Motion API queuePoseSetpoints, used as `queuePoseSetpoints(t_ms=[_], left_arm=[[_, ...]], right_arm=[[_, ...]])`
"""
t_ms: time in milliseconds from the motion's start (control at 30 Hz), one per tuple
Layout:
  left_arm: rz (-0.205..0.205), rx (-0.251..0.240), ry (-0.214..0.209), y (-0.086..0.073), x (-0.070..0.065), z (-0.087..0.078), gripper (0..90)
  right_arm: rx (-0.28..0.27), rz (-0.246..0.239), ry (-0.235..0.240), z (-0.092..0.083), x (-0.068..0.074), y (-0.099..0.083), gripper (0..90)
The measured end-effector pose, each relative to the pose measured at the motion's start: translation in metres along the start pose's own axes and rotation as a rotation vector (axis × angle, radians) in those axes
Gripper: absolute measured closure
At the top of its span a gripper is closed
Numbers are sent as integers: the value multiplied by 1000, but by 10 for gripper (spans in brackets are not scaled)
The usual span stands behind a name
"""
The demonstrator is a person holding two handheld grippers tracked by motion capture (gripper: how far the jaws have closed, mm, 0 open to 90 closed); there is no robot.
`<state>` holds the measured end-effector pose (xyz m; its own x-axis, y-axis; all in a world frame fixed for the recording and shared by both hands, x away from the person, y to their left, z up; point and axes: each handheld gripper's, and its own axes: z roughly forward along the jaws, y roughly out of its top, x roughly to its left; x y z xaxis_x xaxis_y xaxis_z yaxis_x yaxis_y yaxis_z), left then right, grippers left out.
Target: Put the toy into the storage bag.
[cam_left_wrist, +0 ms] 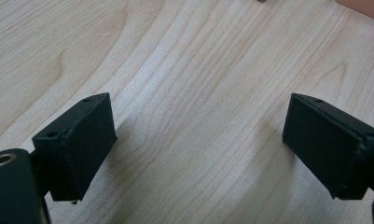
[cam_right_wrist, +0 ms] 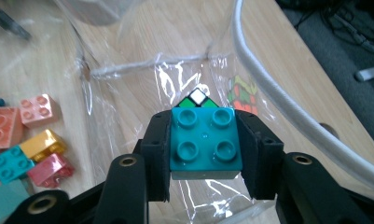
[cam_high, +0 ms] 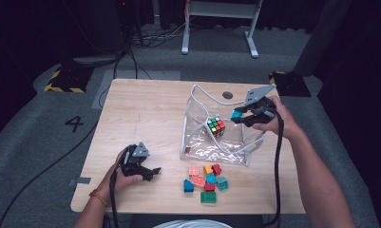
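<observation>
Right gripper [cam_right_wrist: 204, 154] is clamped on a teal brick [cam_right_wrist: 204, 141], studs up, held over the clear bag [cam_high: 221, 135] at right of centre in the high view. A puzzle cube [cam_high: 216, 127] lies inside the bag. Loose bricks [cam_high: 206, 180] sit on the bench [cam_high: 145, 114] just below the bag. Left gripper [cam_left_wrist: 198, 140], lower left in the high view, rests on the bench with jaws apart, nothing between them.

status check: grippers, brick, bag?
Right gripper shut on teal brick, held above clear bag with puzzle cube inside. Left gripper open, empty, over bare table. Loose bricks on the table beside the bag; nothing blocking.
</observation>
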<state>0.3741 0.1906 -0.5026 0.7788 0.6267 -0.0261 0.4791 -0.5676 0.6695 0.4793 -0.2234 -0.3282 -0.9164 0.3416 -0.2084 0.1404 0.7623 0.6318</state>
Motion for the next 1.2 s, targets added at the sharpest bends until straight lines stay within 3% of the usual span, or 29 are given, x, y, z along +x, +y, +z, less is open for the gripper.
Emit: queuePoseSetpoints(t_ms=[133,533,733,1000,1200], left_arm=[[0,0,0,0,0,0,95],[1,0,-1,0,0,0,95],[0,0,0,0,0,0,95],[1,0,-1,0,0,0,95],[1,1,-1,0,0,0,95]], right_arm=[[83,-45,-19,11,-3,6,595],[242,14,-42,22,-14,-1,594],[343,7,-55,21,-17,-6,593],[412,0,-55,22,-15,-10,591],[385,-2,-43,22,-14,-12,547]])
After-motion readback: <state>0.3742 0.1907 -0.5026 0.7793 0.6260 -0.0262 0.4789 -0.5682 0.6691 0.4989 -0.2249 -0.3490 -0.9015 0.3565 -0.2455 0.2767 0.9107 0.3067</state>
